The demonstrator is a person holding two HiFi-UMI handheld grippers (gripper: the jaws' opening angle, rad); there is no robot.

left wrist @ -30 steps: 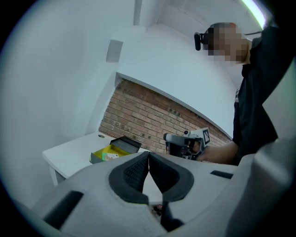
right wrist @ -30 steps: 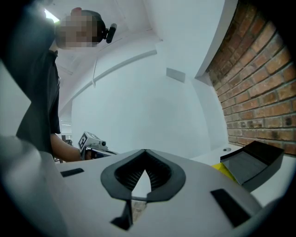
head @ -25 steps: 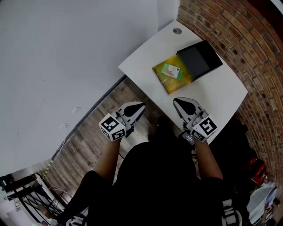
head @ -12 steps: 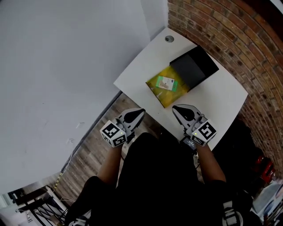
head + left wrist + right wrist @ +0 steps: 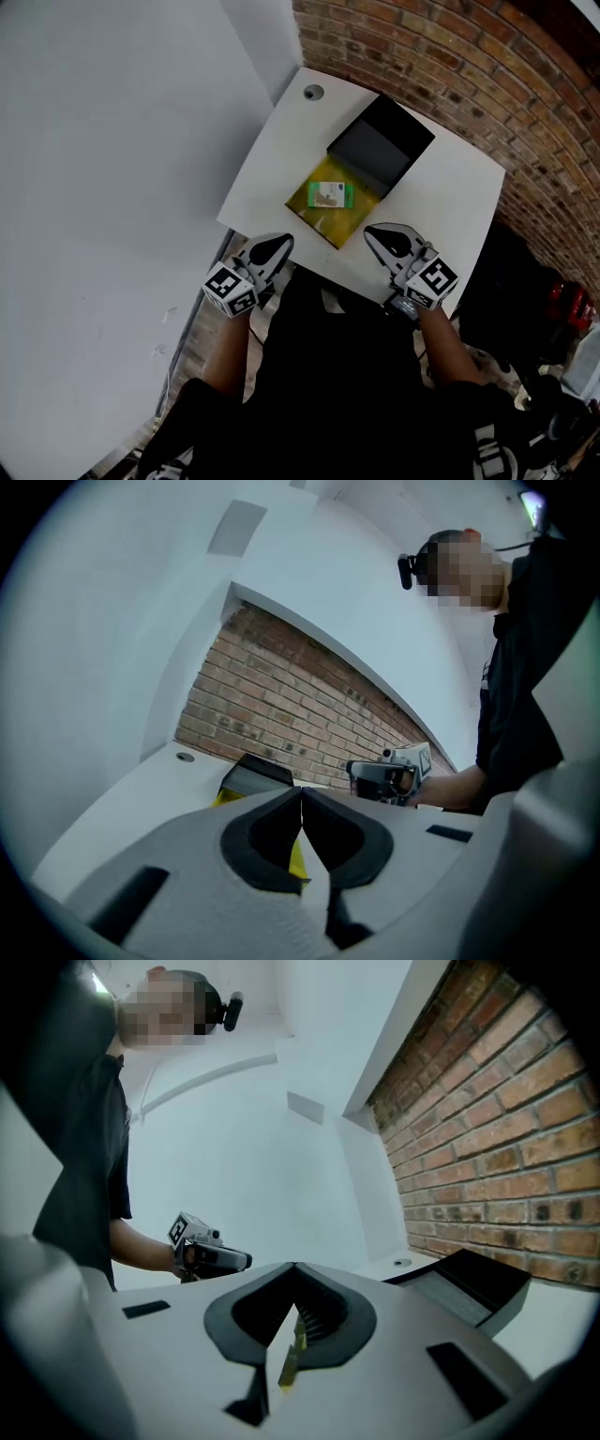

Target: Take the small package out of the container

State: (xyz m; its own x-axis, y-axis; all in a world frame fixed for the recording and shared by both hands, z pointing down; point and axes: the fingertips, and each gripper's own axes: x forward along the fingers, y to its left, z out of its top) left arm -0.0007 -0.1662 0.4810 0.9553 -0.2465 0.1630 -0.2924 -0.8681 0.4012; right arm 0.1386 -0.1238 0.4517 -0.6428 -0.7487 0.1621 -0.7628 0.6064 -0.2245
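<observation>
Both tongs are clenched on nothing, jaws pressed together. We put the left gripper (image 5: 273, 247) at the near-left corner of the white table (image 5: 450, 216) and the right gripper (image 5: 382, 236) over the table's near edge. Further in, between the two, the small green-and-white package (image 5: 329, 195) lies on top of the yellow container (image 5: 319, 223), with a black box (image 5: 377, 150) touching its far side, toward the brick wall (image 5: 487, 75). Neither gripper touches the package or the container. A round cable hole (image 5: 312, 93) sits at the table's far corner.
</observation>
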